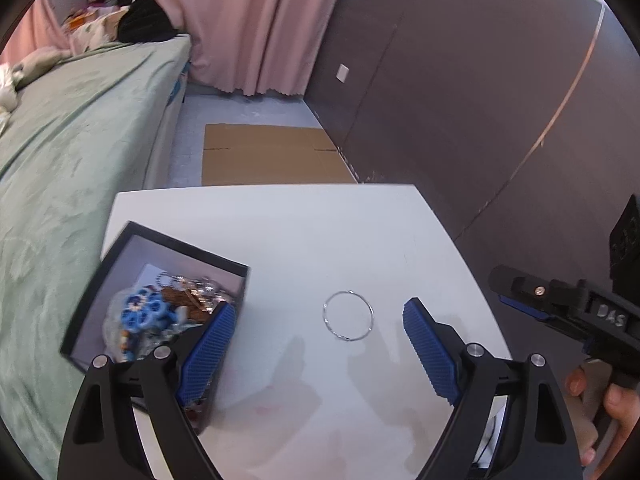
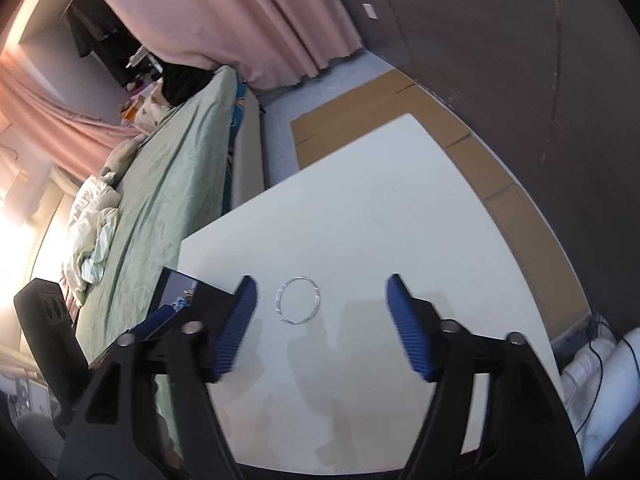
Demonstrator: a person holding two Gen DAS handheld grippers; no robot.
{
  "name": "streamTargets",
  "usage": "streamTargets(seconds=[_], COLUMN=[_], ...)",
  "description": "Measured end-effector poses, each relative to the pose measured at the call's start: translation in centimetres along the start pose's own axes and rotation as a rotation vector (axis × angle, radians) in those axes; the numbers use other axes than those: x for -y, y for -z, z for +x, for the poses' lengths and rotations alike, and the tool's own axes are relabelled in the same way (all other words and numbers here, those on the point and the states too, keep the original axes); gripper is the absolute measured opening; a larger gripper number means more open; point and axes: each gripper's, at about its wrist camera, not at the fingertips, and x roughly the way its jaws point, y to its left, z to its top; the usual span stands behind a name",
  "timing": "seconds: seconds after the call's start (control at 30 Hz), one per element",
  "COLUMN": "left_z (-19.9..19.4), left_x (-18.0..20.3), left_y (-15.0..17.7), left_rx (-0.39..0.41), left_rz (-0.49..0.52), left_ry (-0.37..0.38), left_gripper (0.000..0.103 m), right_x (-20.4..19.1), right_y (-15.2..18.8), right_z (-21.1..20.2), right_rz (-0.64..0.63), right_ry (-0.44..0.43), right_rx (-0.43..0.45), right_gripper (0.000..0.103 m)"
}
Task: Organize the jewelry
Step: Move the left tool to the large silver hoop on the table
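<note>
A white table [image 1: 304, 240] stands beside a bed with a green sheet [image 1: 72, 140]. Pink curtains [image 1: 256, 20] hang behind it, flattened cardboard [image 1: 272, 156] lies on the floor, and a dark wall [image 1: 460, 80] carries a white switch [image 1: 343, 73].

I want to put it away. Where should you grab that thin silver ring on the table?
Probably from above, pinching the silver ring's wire rim with one finger inside the loop and one outside. It lies flat on the white table, apart from the black box, so nothing sticks up to grip sideways.

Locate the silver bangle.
The silver bangle lies flat on the white table, just right of the black jewelry box, ahead between both open grippers' fingers.
</note>
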Motion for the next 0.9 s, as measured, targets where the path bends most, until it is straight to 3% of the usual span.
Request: streamTargets(seconds=[0.23, 0.67, 0.9], left_z=[3.6, 8.9, 10.8], left_x=[3.7, 6.2, 6.6], left_y=[1.5, 3.4, 3.6], left_rx=[-0.057, -0.118, -0.134], left_rz=[0.128, 0.204, 0.229], left_ry=[-0.049, -0.145, -0.203], left_gripper=[0.084, 0.083, 0.077], right_x=[2.0, 3.9, 4.0], right_y=[-0.3, -1.3, -1.5], right_z=[1.0, 1.0, 0.5], right_rz=[0.057, 0.101, 0.091], right_ry=[0.013, -0.007, 0.002], right_rx=[-0.047, -0.079, -0.064], right_gripper=[0.092, 0.095, 0.095])
